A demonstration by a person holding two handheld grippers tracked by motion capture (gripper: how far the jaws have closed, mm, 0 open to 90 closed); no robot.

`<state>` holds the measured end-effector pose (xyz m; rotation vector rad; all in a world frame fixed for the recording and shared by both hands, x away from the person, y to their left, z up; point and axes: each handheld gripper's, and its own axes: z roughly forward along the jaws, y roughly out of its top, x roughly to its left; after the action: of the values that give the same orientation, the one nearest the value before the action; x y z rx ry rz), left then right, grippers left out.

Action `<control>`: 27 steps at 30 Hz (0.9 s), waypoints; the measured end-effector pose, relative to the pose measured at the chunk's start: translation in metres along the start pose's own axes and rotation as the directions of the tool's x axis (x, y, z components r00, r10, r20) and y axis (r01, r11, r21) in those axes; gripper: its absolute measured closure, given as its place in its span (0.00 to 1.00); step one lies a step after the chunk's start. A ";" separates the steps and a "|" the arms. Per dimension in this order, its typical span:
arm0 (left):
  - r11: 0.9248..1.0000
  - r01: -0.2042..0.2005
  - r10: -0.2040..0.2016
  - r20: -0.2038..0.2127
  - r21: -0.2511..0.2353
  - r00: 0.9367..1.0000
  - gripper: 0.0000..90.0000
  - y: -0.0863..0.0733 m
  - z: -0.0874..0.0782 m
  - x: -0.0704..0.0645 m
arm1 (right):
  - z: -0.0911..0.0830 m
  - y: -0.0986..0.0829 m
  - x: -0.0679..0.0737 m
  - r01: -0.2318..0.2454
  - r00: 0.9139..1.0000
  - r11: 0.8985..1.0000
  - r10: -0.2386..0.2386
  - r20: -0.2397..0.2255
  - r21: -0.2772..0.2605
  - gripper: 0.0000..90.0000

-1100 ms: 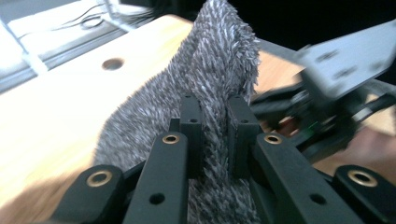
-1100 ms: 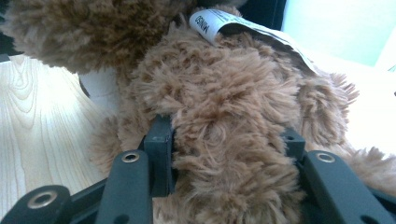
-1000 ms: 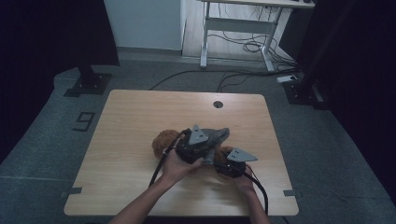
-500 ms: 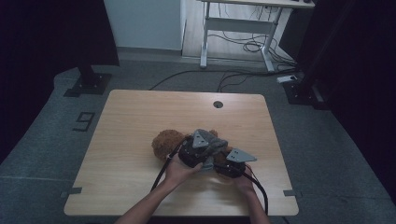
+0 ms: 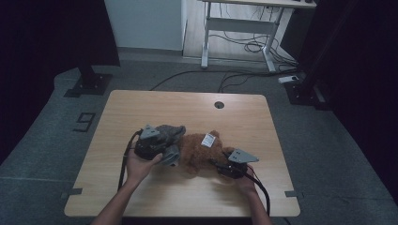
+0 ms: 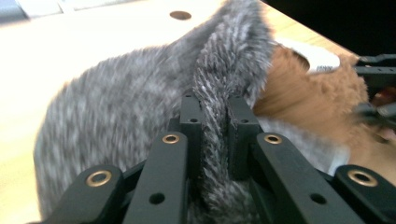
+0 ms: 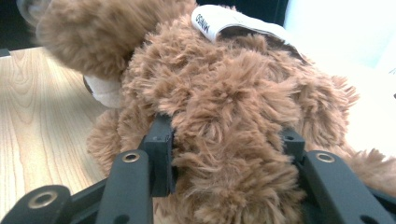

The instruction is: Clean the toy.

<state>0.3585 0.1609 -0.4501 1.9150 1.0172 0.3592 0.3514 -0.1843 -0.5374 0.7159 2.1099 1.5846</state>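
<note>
Grey knit garment pulled off a brown teddy bear at mid-table.
Left gripper (image 6: 212,140) pinches a thin fold of the garment (image 6: 140,102); right gripper (image 7: 229,154) clamps the bear (image 7: 224,93). The fold could slip free, or the bear drag along.

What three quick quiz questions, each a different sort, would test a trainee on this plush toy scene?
1. True or false: the left gripper has its fingers pinched on the grey furry cloth.
2. Multiple choice: the right gripper grips A) the brown plush toy, B) a cable, C) the table edge.
3. Fill in: the white label sits on the ____ toy.

Key: 1 true. 2 A. 3 brown; the high view shows it lying on the wooden table between both grippers.
</note>
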 end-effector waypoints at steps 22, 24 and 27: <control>0.994 -0.107 0.106 -0.097 -0.006 0.990 0.88 0.024 -0.004 -0.015 | -0.001 0.000 0.000 0.006 1.000 1.000 -0.006 0.001 -0.007 0.58; 0.991 -0.133 0.133 -0.083 0.001 0.988 0.87 0.034 0.006 -0.023 | -0.001 0.001 0.001 0.022 1.000 1.000 -0.022 0.003 -0.007 0.58; 0.993 -0.114 0.115 -0.051 0.030 0.992 0.87 0.042 0.025 -0.025 | -0.002 0.001 0.002 0.043 0.999 0.999 -0.043 0.005 -0.010 0.56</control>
<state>0.3798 0.1166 -0.4253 2.0026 0.9530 0.4657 0.3488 -0.1836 -0.5357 0.6656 2.0978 1.5685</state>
